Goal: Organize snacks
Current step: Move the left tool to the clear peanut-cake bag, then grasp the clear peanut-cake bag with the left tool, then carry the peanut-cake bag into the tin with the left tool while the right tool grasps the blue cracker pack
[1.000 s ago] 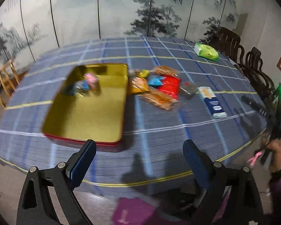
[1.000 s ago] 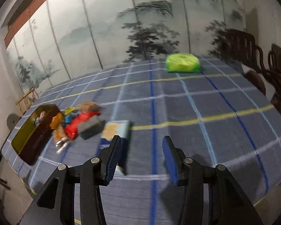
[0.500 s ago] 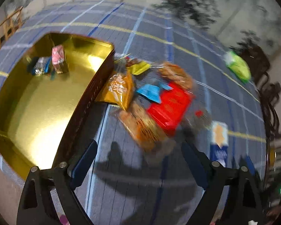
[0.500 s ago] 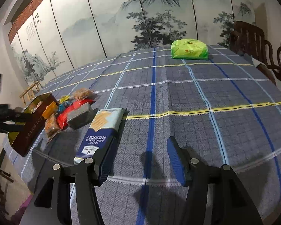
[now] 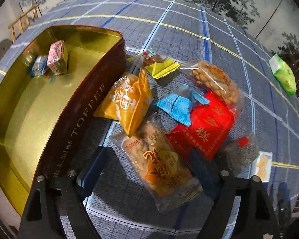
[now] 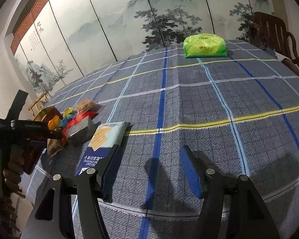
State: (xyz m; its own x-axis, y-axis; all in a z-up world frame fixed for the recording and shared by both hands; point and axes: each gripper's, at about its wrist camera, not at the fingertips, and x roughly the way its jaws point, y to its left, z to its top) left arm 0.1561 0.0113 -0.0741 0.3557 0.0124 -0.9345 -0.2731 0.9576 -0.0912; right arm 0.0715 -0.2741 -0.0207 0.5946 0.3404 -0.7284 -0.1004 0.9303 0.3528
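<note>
Snacks lie heaped just beside the toffee tin [image 5: 77,119]; left gripper [image 5: 147,171], jaws closing but unclenched, straddles the peanut packet [image 5: 161,159], whose slick film could slip; right gripper [image 6: 151,171] empty, opening

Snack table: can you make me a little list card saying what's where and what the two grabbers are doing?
tin: gold toffee tin, open, on the checked cloth
inside tin: pink packet, small blue packet
outside tin: orange packet, red packet, clear cracker bag, more in a pile
far away: green pack
left gripper: jaws have been closing, either side of the clear cracker bag, not pressing
right gripper: jaws have been opening, nothing between, beside the blue cracker box
</note>
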